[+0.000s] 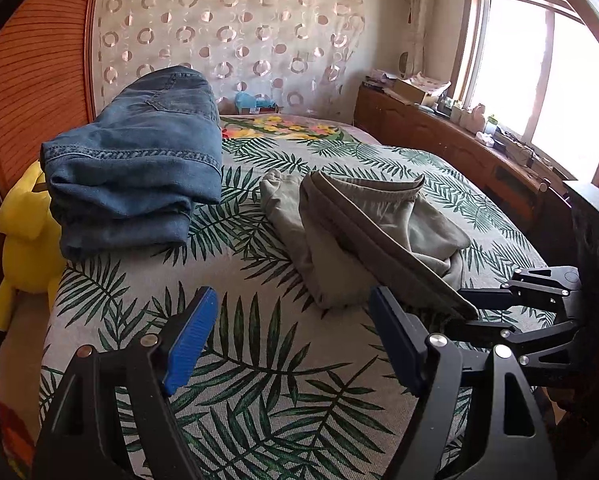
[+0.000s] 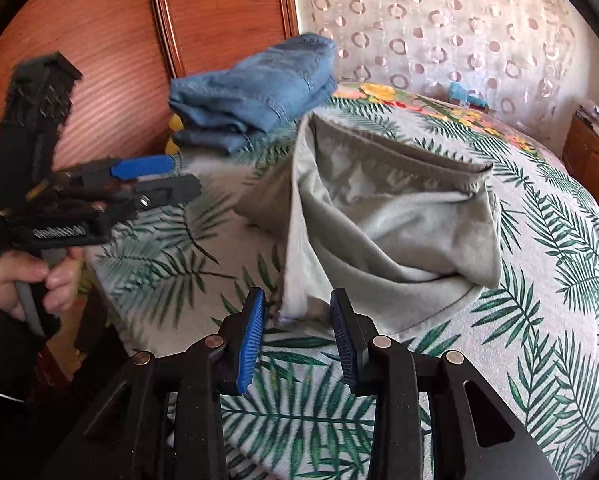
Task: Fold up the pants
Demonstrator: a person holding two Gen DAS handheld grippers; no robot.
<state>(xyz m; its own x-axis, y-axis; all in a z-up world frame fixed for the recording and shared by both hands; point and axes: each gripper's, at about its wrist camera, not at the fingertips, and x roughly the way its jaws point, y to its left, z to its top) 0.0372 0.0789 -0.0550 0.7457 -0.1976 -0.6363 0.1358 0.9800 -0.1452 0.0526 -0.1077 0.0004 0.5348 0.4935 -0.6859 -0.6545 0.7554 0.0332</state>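
Right wrist view, grey pants [image 2: 399, 220] between parted jaws, folded jeans [image 2: 255, 92] behind

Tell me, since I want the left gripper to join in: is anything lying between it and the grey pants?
Nothing visible does. Only bare leaf-print bedspread lies between the open left gripper and the grey pants; the folded jeans sit off to the side.

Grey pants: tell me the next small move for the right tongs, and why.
Probably close the right tongs on the near corner of the grey pants. That corner hangs between the open blue pads without being pinched, and the rest lies in a loose heap on the leaf-print bedspread. The left tongs are open and empty.
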